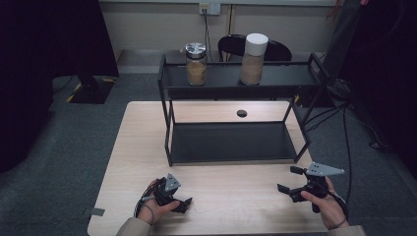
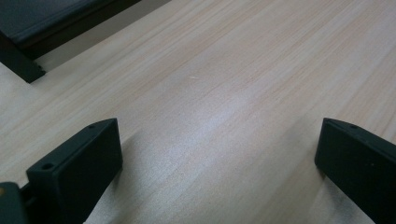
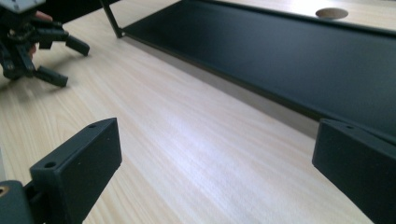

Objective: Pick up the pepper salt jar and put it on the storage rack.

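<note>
Your left gripper [image 1: 183, 202] rests low on the table [image 1: 231, 196], jaws spread wide and holding nothing. Your right gripper [image 1: 290, 181] hovers wide and unladen too. The shelf rack [image 1: 236, 142] stands just ahead of both, two jars [image 1: 196, 64] on its top tier.

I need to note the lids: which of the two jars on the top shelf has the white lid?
The taller jar, on the right of the shelf. The shorter jar to its left has a shiny metal lid.
</note>
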A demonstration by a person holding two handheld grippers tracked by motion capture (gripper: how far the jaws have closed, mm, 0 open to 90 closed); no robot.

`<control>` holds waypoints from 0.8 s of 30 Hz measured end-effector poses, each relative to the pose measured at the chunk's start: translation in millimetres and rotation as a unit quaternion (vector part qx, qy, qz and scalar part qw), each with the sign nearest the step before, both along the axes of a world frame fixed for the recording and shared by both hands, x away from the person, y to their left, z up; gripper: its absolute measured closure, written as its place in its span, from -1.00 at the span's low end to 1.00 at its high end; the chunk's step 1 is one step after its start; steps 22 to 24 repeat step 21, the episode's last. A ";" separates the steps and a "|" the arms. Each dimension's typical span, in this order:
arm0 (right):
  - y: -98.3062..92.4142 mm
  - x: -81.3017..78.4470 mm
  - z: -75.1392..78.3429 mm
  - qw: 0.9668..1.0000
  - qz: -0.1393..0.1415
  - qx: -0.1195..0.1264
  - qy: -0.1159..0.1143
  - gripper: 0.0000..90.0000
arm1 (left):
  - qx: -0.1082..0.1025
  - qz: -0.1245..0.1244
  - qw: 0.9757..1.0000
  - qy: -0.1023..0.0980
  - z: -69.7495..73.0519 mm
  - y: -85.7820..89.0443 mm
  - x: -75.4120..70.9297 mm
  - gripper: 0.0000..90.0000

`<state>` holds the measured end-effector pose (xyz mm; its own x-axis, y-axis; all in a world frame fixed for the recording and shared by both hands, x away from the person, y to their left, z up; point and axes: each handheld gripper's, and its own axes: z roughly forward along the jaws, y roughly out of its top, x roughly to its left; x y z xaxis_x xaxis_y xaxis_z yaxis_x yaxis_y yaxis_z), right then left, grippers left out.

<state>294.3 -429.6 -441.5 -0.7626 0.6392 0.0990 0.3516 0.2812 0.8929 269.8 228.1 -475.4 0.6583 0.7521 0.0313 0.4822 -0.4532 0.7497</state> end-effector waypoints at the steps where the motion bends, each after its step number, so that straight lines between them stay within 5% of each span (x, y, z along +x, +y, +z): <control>1: -0.9 -1.9 -2.6 1.000 -0.003 -0.004 0.002 -0.99 | -0.001 0.001 1.000 0.000 -0.2 -0.4 -0.1 -1.00; 5: -1.9 -3.7 -8.2 1.000 -0.002 -0.012 0.009 -0.99 | -0.001 0.002 1.000 0.000 -0.2 -0.7 -0.2 -1.00; 11: 7.6 -5.8 -16.3 0.998 -0.001 -0.057 0.022 -0.99 | -0.001 0.002 1.000 0.000 -0.2 -0.9 -0.2 -1.00; 17: 27.4 -3.1 -16.8 0.991 -0.008 -0.123 0.050 -0.98 | -0.001 0.003 1.000 0.001 0.0 -1.0 -0.2 -1.00; 19: 36.3 -2.6 -13.5 0.987 0.002 -0.159 0.041 -0.98 | -0.001 0.003 1.000 0.000 -0.2 -0.9 -0.2 -1.00; 24: 39.4 -2.7 -13.2 0.985 0.004 -0.166 0.038 -0.95 | -0.001 0.002 1.000 0.000 -0.2 -0.9 -0.2 -1.00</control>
